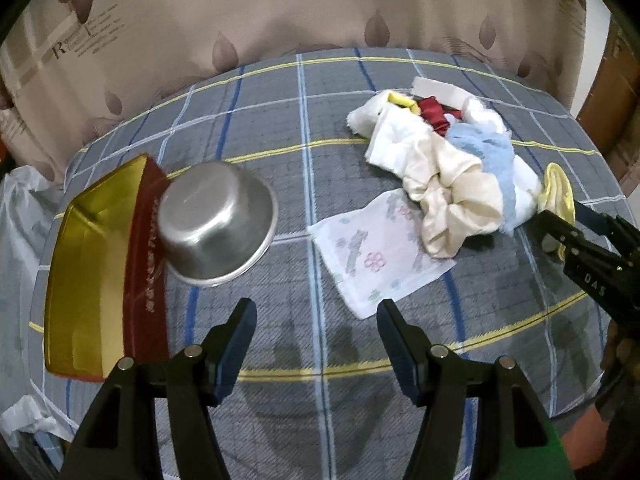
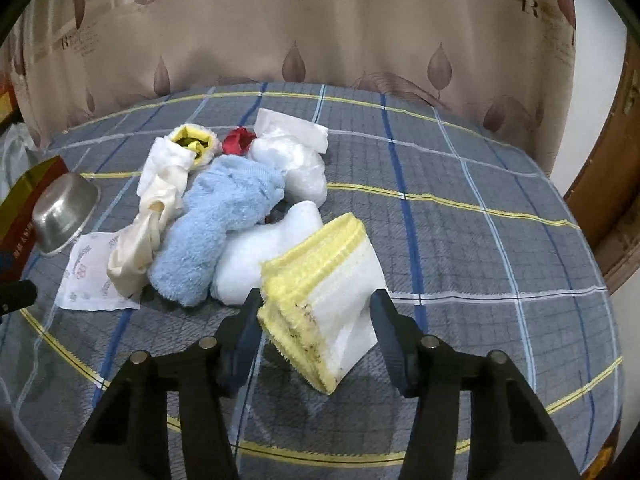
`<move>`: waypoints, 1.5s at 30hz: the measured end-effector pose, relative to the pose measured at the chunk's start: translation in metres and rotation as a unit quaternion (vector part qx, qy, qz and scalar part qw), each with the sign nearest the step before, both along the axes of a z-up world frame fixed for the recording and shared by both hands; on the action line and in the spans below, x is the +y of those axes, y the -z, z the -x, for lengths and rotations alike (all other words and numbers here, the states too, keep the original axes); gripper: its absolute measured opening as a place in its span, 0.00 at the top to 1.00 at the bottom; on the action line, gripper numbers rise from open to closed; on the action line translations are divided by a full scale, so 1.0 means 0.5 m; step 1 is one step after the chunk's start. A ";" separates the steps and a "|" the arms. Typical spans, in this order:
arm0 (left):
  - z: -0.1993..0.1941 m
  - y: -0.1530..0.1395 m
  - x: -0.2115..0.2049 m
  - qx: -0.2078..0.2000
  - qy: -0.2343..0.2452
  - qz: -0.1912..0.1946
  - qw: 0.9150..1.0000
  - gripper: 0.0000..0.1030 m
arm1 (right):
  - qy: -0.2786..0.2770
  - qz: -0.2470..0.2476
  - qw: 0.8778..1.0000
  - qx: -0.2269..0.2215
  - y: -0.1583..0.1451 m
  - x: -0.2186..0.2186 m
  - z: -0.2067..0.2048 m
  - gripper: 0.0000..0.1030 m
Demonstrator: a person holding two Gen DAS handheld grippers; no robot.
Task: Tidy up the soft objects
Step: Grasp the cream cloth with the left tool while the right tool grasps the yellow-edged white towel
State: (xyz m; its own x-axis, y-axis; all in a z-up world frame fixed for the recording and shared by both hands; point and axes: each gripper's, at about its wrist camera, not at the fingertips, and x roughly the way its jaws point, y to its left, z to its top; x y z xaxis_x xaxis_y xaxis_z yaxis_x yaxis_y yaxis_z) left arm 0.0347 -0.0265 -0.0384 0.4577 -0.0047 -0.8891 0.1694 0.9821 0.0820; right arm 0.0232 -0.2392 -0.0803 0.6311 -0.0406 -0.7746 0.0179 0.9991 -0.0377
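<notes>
The bowl (image 1: 218, 222) was brushed, dull-shining metal; the box (image 1: 96, 272) had glossy gold lining. The blue towel (image 2: 224, 228) looked fluffy terry, the cream cloth (image 1: 460, 204) satiny, the bedsheet (image 1: 320, 360) matt woven.

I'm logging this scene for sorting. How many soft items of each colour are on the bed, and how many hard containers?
Yellow-edged cloth: 2, one between the right tongs, one in the pile
White: 4, including the flowered cloth
Cream cloth: 1
Light blue towel: 1
Red cloth: 1
Hard containers: 2, metal bowl, red-gold box
Total: 11; overlaps make the white count uncertain.
</notes>
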 end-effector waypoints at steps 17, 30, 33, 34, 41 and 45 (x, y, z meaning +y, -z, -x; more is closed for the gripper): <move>-0.051 -0.038 -0.118 0.027 0.070 0.077 0.994 0.38 | 0.048 -0.078 0.996 -0.017 -0.033 -0.071 0.022 0.80; -0.144 -0.044 -0.207 0.052 0.057 0.105 0.991 0.38 | 0.044 -0.108 0.993 -0.025 -0.036 -0.085 0.021 0.81; -0.168 -0.019 -0.210 0.068 0.041 0.097 0.992 0.38 | 0.042 -0.116 0.992 -0.027 -0.038 -0.087 0.022 0.81; -0.177 -0.009 -0.209 0.074 0.034 0.096 0.992 0.38 | 0.041 -0.118 0.992 -0.027 -0.038 -0.087 0.022 0.81; -0.199 0.024 -0.195 0.087 0.012 0.093 0.992 0.38 | 0.042 -0.129 0.990 -0.030 -0.040 -0.092 0.023 0.81; -0.195 0.028 -0.184 0.093 0.009 0.100 0.991 0.67 | 0.044 -0.134 0.990 -0.029 -0.038 -0.095 0.024 0.81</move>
